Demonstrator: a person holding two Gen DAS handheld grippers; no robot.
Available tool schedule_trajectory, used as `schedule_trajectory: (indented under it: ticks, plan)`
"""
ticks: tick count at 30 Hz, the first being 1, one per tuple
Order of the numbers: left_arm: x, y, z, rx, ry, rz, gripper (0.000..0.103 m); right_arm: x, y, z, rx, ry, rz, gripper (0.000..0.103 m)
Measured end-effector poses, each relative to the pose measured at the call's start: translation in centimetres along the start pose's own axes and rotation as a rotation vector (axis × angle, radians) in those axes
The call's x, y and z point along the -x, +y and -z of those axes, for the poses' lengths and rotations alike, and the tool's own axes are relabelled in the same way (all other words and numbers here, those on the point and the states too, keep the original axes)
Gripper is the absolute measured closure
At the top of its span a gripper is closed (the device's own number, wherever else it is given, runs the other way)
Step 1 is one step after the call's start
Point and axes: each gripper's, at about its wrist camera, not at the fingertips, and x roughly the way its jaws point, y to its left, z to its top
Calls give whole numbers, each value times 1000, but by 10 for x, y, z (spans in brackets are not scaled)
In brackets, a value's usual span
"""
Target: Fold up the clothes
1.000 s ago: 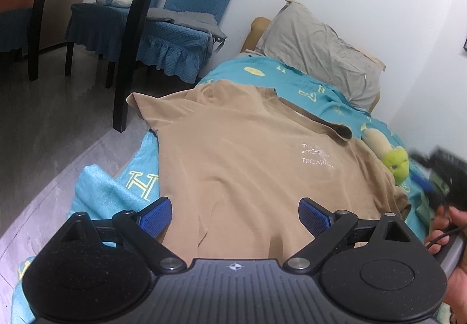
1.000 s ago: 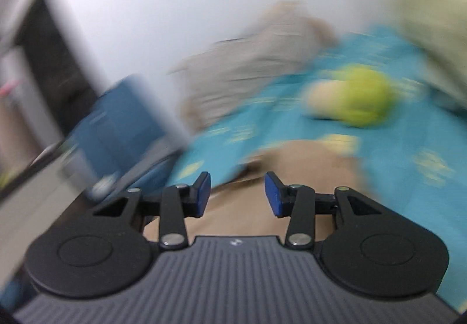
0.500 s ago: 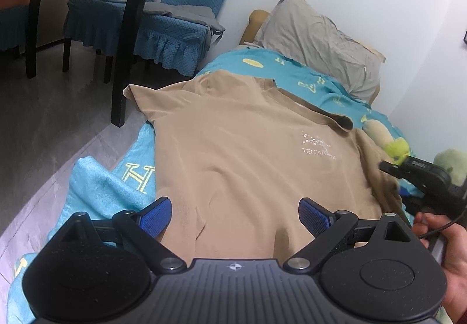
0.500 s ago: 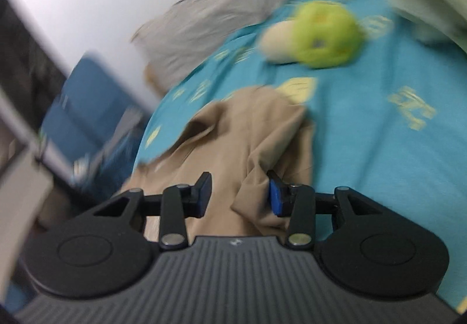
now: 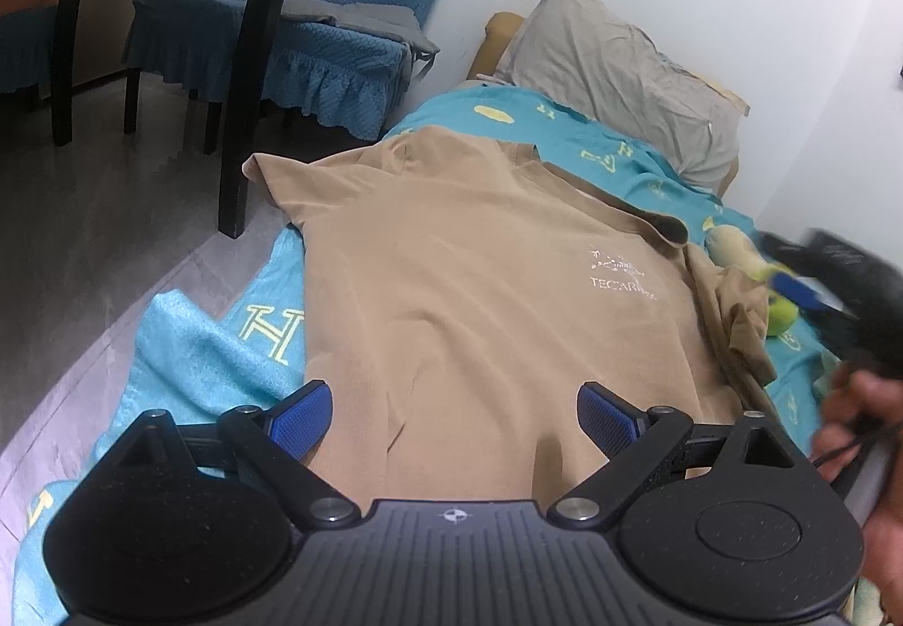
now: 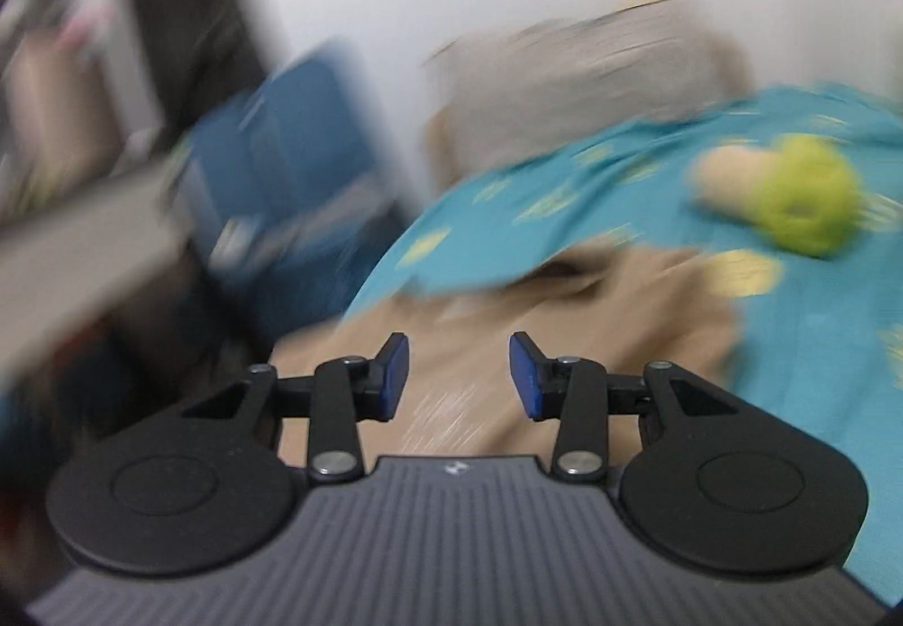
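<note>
- Shirt first: I see the tan T-shirt (image 5: 485,287) spread front-up across the middle of the left wrist view, on the teal bedsheet (image 5: 192,360), collar toward the upper right and a pale chest logo at centre right.
- Its far sleeve is bunched in a crumpled fold at the right edge of the shirt, while the other sleeve lies flat at the upper left, reaching past the bed's edge.
- My left gripper (image 5: 451,414) sits at the bottom of that frame with its blue pads wide apart over the hem, nothing between them.
- My right gripper (image 6: 457,375) shows in its own blurred view with a moderate gap between the pads; they hold nothing, and tan cloth lies beyond them.
- A hand (image 5: 858,417) shows at the right edge of the left view.
- A green plush toy (image 5: 781,315) lies just beside the bunched sleeve, and a grey pillow (image 5: 621,73) rests against the wall at the upper right.
</note>
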Motion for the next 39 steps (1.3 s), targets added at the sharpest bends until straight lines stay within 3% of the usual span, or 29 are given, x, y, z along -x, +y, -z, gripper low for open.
schedule_trajectory:
  ticks: [2, 5, 8, 11, 16, 17, 18, 23, 27, 30, 32, 36, 37, 38, 39]
  plan:
    - [-1, 1, 0, 5, 5, 3, 8, 10, -40, -10, -209, -46, 94, 59]
    - [-3, 0, 2, 6, 17, 3, 8, 12, -92, -4, -460, -9, 194, 60]
    - [-5, 0, 3, -1, 24, 1, 8, -1, -110, 12, -546, 81, 174, 60]
    - [-6, 1, 4, -4, 28, 0, 8, -21, -93, 18, -483, 135, 101, 58]
    - [-9, 3, 3, 1, 27, 1, 8, -53, -66, 18, -311, 215, 89, 62]
    - [-9, 3, 3, 3, 25, 4, 8, -55, -62, 18, -279, 219, 96, 83]
    - [-9, 4, 3, 7, 23, 6, 8, -56, -59, 13, -248, 217, 113, 89]
    - [-10, 5, 1, 20, 17, 21, 8, -39, -57, -22, -142, 132, 255, 90]
    - [-10, 5, 0, 21, 16, 28, 8, -28, -78, -51, -25, 135, 447, 90]
    - [-11, 3, 0, 5, 13, 26, 8, -23, -89, -65, 126, 133, 545, 90]
    - [-13, 1, 0, -11, 13, 22, 8, -8, -94, -67, 153, 112, 540, 90]
    - [-11, -2, 0, -34, 8, 19, 8, 21, -92, -72, 77, 64, 464, 88]
    - [-11, -3, 0, -36, 7, 18, 8, 27, -91, -73, 43, 60, 430, 82]
    - [-10, -3, 0, -38, 6, 19, 8, 32, -90, -73, -8, 59, 397, 72]
    - [-8, -3, 0, -39, 5, 21, 8, 37, -89, -73, -61, 58, 364, 43]
